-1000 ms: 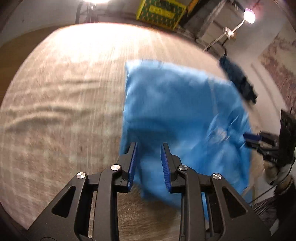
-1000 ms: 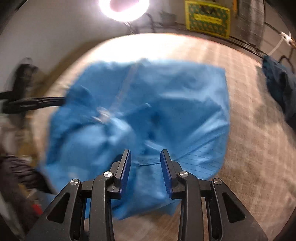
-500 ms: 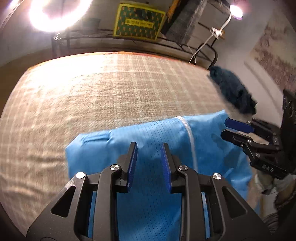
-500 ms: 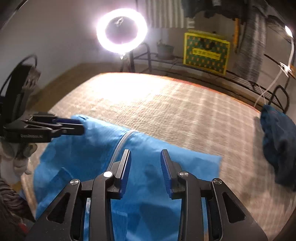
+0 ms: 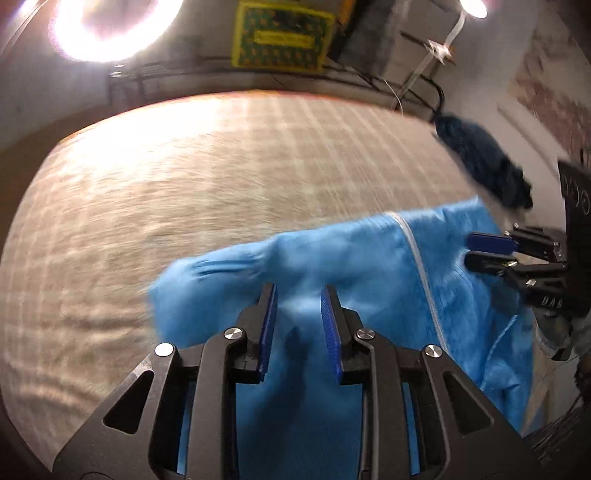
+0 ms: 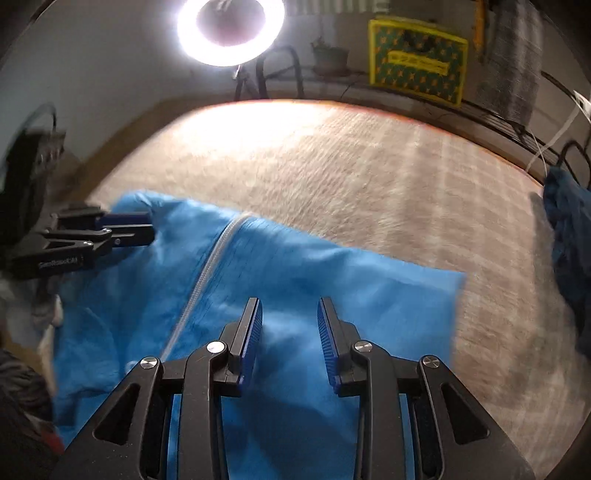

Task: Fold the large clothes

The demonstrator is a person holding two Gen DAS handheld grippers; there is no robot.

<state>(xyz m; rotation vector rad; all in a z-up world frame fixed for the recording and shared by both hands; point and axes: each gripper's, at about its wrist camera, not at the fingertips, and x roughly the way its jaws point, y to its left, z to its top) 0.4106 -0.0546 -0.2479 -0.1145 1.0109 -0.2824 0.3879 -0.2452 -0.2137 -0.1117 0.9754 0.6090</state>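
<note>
The blue garment (image 5: 332, 266) lies spread on the checked beige bedcover (image 5: 221, 166), at the near edge, with its pale zipper (image 5: 417, 254) running down the cloth. Both tongs hang over it, pointing steeply down. The left gripper (image 5: 297, 314) sits above the part of the cloth nearest that hand, toward the garment's left corner – its blue pads (image 5: 267, 325) stand apart with nothing pinched between them, the fabric lying below. The right gripper (image 6: 290, 325) is over the other half, right of the zipper in its own view, jaws likewise parted and empty; the cloth beneath shows through the gap untouched. From the right wrist view the left gripper's tips reach in at the garment's far left corner, though whether they touch the fabric I cannot tell.

A second ago the garment looked bunched and airborne, a blurred heap filling both views – now it lies flatter, a broad folded panel with a fairly straight far edge. Half a second ago it was already down, and the left corner now bulges a little more. Both hands have travelled across the bed since. The right gripper's jaws are much as they were.

A dark blue garment (image 6: 569, 236) sits heaped at the bed's right edge, well apart, and a ring light (image 6: 231, 29) glares beyond the bed.
</note>
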